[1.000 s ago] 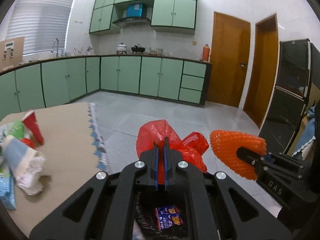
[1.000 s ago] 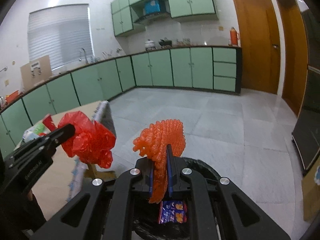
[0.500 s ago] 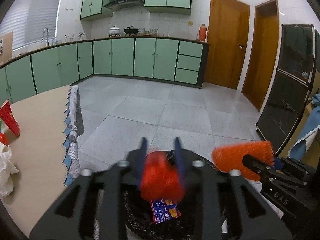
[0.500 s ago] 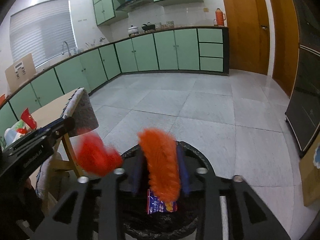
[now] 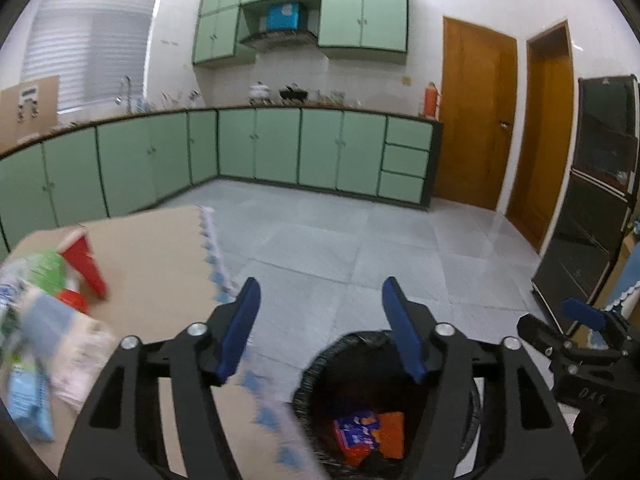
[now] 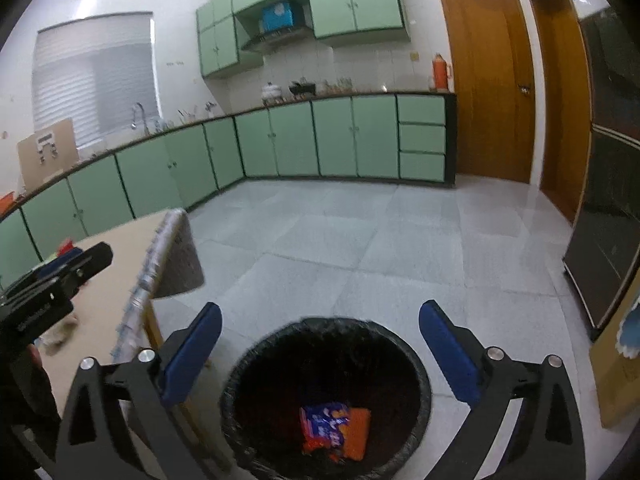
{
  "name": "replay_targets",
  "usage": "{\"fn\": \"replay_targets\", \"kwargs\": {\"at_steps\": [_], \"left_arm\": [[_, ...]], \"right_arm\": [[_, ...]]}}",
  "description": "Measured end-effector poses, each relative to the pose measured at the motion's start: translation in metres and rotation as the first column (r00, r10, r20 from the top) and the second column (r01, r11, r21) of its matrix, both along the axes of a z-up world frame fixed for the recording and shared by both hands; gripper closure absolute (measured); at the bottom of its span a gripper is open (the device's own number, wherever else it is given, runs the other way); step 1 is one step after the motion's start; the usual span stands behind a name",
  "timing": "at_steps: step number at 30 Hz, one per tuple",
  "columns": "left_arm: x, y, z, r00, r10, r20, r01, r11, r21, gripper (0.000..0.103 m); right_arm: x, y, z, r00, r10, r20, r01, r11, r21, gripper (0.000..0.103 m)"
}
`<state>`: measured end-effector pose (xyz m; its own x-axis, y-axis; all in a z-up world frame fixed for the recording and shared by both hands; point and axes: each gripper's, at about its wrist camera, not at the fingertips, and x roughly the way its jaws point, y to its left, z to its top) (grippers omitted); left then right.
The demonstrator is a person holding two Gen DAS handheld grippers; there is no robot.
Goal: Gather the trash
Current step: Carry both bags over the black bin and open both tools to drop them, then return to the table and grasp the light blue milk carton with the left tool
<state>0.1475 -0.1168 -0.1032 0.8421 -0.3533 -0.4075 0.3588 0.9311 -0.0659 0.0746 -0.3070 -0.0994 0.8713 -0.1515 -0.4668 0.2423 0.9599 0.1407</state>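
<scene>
green-cabinet kitchen (image 6: 296,140), littered table (image 5: 160,264)

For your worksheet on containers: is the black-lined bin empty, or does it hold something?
Not empty. The bin holds a blue snack wrapper and orange material at the bottom.

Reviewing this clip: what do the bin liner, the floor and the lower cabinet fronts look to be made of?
Bin liner: thin black plastic film, judging by the crinkled, faintly glossy rim folded over the bin.
Floor: pale grey stone or ceramic tile, with visible grout lines and a soft sheen.
Lower cabinet fronts: smooth mint-green panels with dark edging, probably painted or laminated board; the core cannot be told.
</scene>
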Motion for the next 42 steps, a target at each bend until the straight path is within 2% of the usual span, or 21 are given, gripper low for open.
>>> {"fn": "replay_targets", "kwargs": {"at_steps": [3, 10, 14, 20, 26, 32, 35, 42], "left_arm": [[-0.011, 0.028, 0.014, 0.999, 0.044, 0.032, -0.045, 0.999, 0.006, 0.031], [-0.034, 0.092, 0.031, 0.981, 0.175, 0.080, -0.180, 0.982, 0.052, 0.027], [-0.042, 0.131, 0.031, 0.958, 0.274, 0.086, -0.280, 0.957, 0.071, 0.026], [-0.047, 0.185, 0.013, 0.918, 0.394, 0.044, -0.397, 0.913, 0.100, 0.026], [-0.049, 0.212, -0.005, 0.897, 0.442, -0.015, -0.438, 0.893, 0.107, 0.026], [-0.047, 0.224, -0.011, 0.883, 0.468, -0.028, -0.463, 0.880, 0.106, 0.026], [-0.045, 0.231, -0.016, 0.873, 0.483, -0.062, -0.477, 0.874, 0.087, 0.026], [-0.040, 0.225, -0.027, 0.875, 0.474, -0.094, -0.467, 0.880, 0.093, 0.026]], "right_arm": [[0.001, 0.020, 0.013, 0.999, 0.026, 0.032, -0.026, 1.000, -0.008, 0.006], [0.006, 0.070, 0.032, 0.981, 0.150, 0.126, -0.149, 0.989, -0.024, 0.006], [0.017, 0.104, 0.034, 0.967, 0.217, 0.134, -0.218, 0.976, -0.010, 0.006], [0.024, 0.157, 0.029, 0.942, 0.301, 0.146, -0.293, 0.953, -0.074, 0.006], [0.030, 0.197, 0.016, 0.923, 0.360, 0.137, -0.348, 0.932, -0.103, 0.006], [0.039, 0.211, 0.009, 0.914, 0.390, 0.107, -0.383, 0.920, -0.084, 0.006], [0.044, 0.218, 0.003, 0.910, 0.406, 0.084, -0.399, 0.913, -0.087, 0.006], [0.046, 0.225, -0.003, 0.908, 0.415, 0.062, -0.408, 0.908, -0.095, 0.006]]}}
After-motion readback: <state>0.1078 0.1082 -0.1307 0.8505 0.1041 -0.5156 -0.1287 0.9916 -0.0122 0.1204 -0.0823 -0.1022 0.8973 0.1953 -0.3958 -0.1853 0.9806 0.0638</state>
